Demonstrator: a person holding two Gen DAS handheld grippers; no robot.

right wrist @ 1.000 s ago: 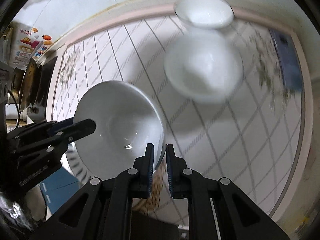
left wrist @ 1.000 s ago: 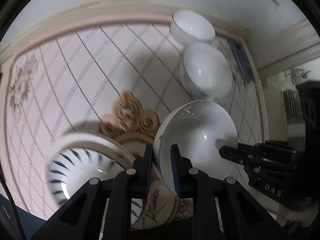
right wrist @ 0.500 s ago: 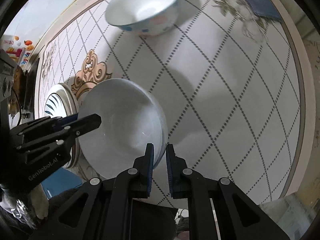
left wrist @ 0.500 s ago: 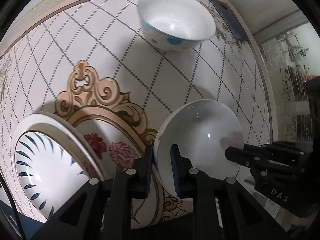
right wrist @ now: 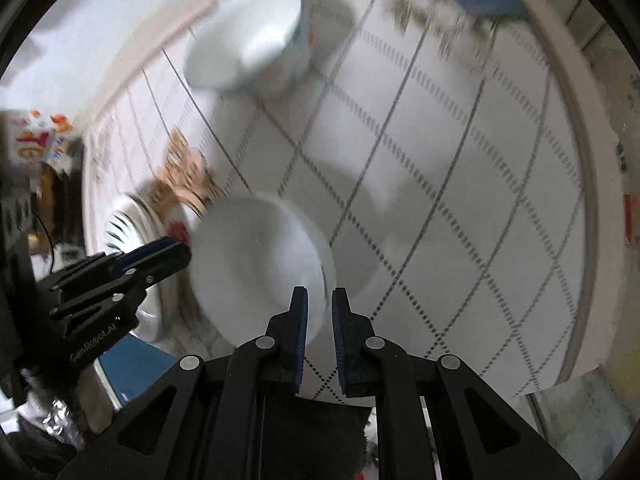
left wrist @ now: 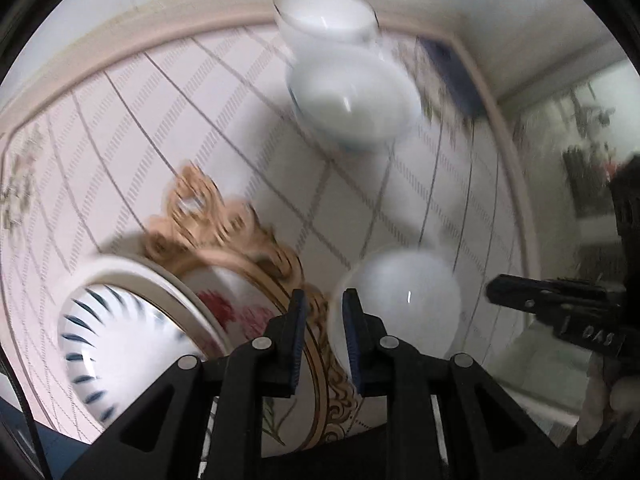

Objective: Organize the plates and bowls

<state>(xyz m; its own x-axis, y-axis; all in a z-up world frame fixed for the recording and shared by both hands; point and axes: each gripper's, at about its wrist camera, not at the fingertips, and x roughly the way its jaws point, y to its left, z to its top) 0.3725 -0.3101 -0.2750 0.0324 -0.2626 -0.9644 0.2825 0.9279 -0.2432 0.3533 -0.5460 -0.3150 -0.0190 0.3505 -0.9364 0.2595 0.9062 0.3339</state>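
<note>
A plain white bowl (left wrist: 400, 304) hangs tilted over the tablecloth, with my right gripper (right wrist: 320, 320) shut on its near rim (right wrist: 322, 280). My left gripper (left wrist: 324, 312) is at the opposite rim and its jaws are opening. The rim lies against the right finger (left wrist: 352, 320), and a gap shows beside the left one. Each gripper shows in the other's view: the left gripper (right wrist: 172, 254) on the left, the right gripper (left wrist: 500, 286) on the right. A blue-striped plate (left wrist: 112, 340) lies near left. A spotted bowl (left wrist: 352, 100) and a white bowl (left wrist: 326, 16) stand far back.
The table (left wrist: 120, 152) wears a diamond-patterned cloth with a gold and rose medallion (left wrist: 224, 240). A dark blue flat item (left wrist: 448, 68) lies at the far right corner. The table's right edge (right wrist: 588, 208) runs close by. Both views are motion-blurred.
The left jaws have parted slightly from the bowl's rim. Both views have swung, so the far bowls sit further off again. The right gripper keeps its hold on the bowl.
</note>
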